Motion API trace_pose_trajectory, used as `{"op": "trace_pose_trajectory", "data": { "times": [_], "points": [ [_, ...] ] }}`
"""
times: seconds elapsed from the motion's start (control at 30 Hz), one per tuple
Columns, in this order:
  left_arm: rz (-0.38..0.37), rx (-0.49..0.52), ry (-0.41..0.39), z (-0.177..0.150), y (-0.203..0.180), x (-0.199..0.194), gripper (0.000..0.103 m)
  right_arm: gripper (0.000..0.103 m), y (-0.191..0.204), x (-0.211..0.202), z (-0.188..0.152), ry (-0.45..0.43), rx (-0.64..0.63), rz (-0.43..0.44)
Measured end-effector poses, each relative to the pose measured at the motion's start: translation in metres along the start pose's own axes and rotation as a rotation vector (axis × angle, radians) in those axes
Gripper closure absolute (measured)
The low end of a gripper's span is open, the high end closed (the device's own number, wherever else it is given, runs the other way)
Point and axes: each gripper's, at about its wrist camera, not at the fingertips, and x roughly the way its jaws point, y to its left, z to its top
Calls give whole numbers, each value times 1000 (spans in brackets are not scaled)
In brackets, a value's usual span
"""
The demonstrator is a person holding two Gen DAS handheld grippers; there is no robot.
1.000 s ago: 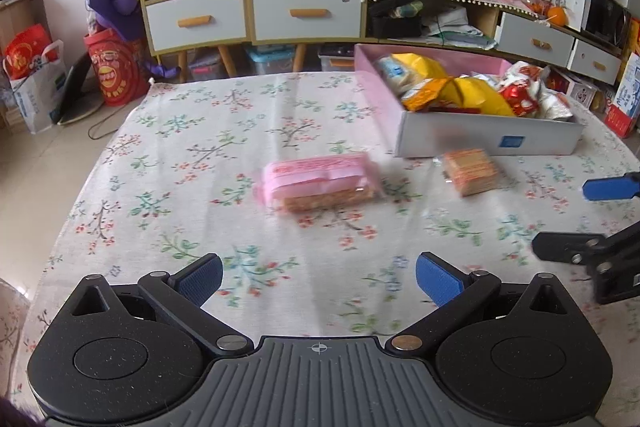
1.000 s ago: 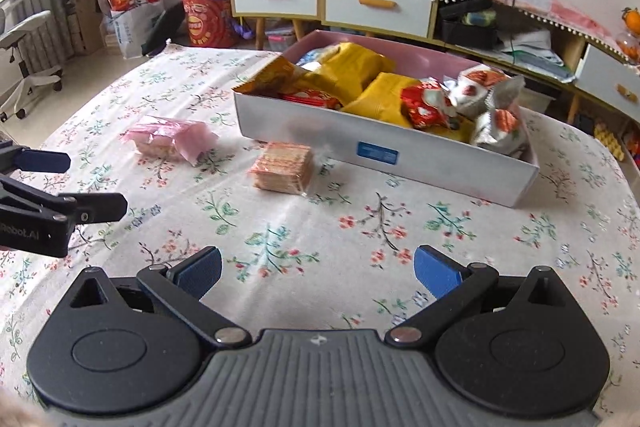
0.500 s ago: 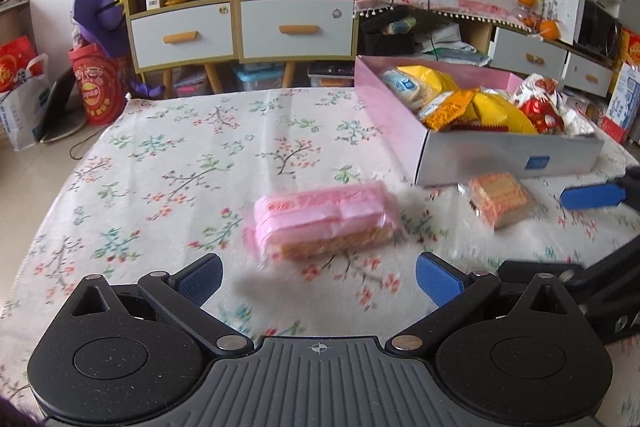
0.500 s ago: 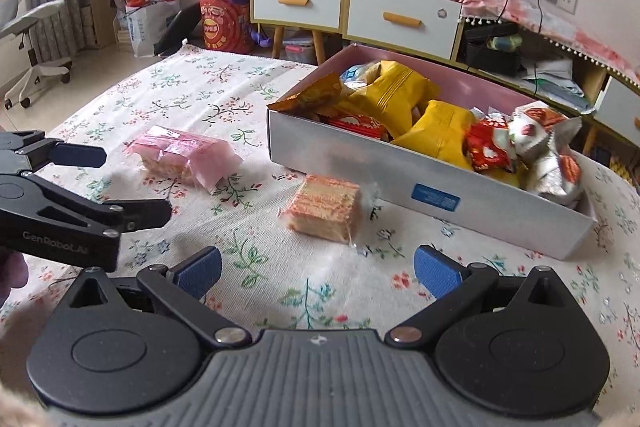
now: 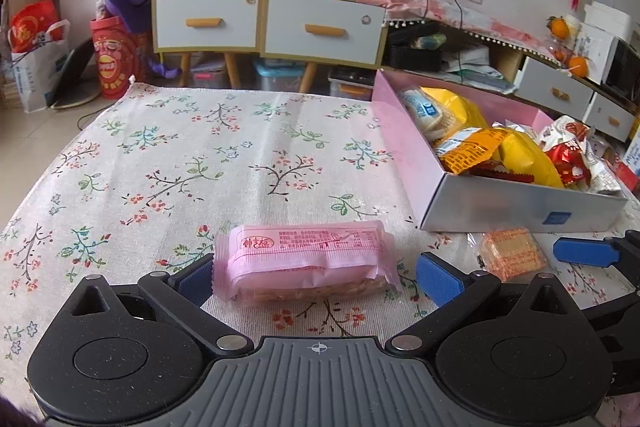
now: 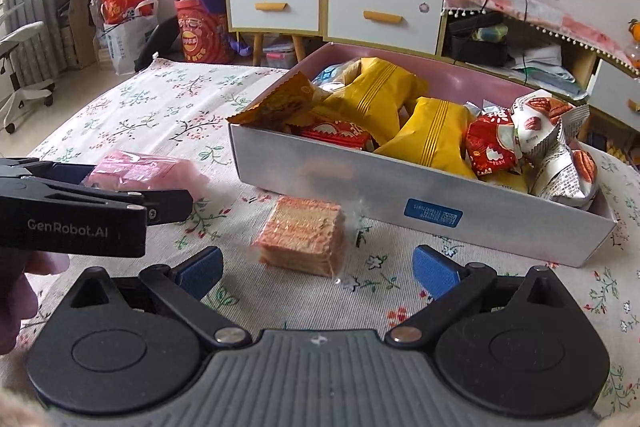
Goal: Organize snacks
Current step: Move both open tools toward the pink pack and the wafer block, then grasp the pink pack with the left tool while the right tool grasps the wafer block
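A floral-printed cloth-covered table (image 5: 200, 163) is spreading out ahead of both grippers. Ahead and to the right of the left gripper (image 5: 316, 275), and straight ahead of the right gripper (image 6: 316, 267), a shallow rectangular cardboard box with a pink inside and a grey-white outer wall (image 6: 400, 195) is sitting on the cloth, filled with yellow, orange, red and white snack bags (image 6: 432, 131). Only the right wrist view is showing the bags piled to the box's far right corner and the blue label (image 6: 433, 217) on its near wall face-on; the left wrist view is showing the box's pink left wall along its length.

A long pink plastic-wrapped wafer bar (image 5: 308, 263) is lying crosswise right between the spread blue-padded fingers (image 5: 438, 283) of the left gripper, its left end just at the left pad and a gap showing at the right pad; the jaws are standing wide, not pressing it. The right wrist view is showing this same bar (image 6: 144, 169) only partly, behind the black side of the left gripper (image 6: 92, 203), with a bit of a person's hand (image 6: 24, 291) below it.

A small square clear-wrapped stack of orange-pink wafers (image 6: 304, 235) is lying just ahead of the right gripper, between its parted fingers' line and the box's near wall, touching neither pad. In the left wrist view this stack (image 5: 512, 253) is lying to the right, near the right gripper's blue fingertip.
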Motion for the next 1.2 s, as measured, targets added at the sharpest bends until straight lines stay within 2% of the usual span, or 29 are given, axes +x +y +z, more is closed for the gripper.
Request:
{"op": "trace_pose_trajectory", "data": {
  "times": [0.23,0.27,0.4,0.47,0.5,0.63,1.2],
  "points": [
    [42,-32,-6,2,3,0,2,13,5,1,3,-17,-2,-17],
    [43,-32,-7,2,3,0,4,15,6,1,4,-20,-6,-16],
    [45,-27,-10,3,2,-2,14,32,9,0,6,-28,-28,-12],
    [46,-22,-11,4,1,-3,18,43,8,0,7,-30,-31,-11],
    [46,-15,-13,4,-1,-4,21,45,8,-1,8,-30,-30,-6],
    [40,-1,-14,4,-3,-6,24,60,8,-2,10,-29,-32,4],
    [0,-10,-12,6,-1,-16,30,64,6,-10,12,-19,-24,63]
  ]
}}
